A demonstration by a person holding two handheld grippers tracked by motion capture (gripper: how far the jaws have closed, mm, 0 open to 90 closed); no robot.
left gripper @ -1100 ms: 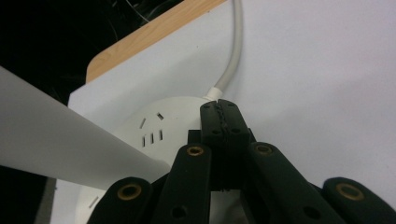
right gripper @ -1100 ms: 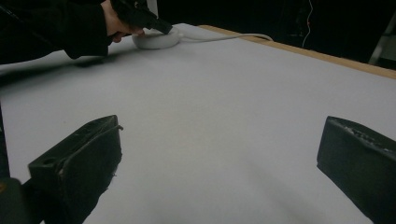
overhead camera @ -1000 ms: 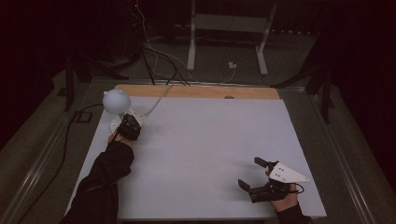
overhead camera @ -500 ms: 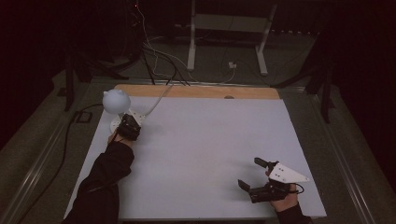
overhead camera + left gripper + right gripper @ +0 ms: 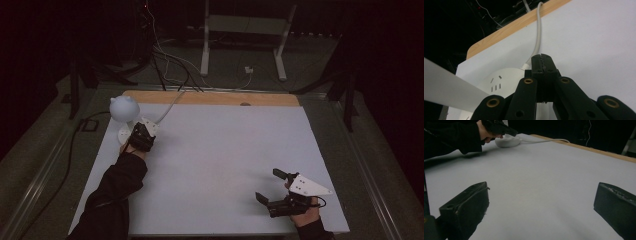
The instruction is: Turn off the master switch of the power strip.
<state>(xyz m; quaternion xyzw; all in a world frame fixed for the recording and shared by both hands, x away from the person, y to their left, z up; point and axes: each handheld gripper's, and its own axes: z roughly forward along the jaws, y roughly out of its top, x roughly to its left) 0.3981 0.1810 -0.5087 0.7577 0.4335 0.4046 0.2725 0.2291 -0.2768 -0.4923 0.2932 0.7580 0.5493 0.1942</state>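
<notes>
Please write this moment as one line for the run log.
left gripper: fingers shut, empty, over round white power socket | right gripper: fingers open, empty, above white table | socket cable: runs off far edge

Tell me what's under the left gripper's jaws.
The left gripper, jaws closed, sits over a round white power socket whose white cable runs off the table's far edge. The jaws cover most of the socket's top.
</notes>
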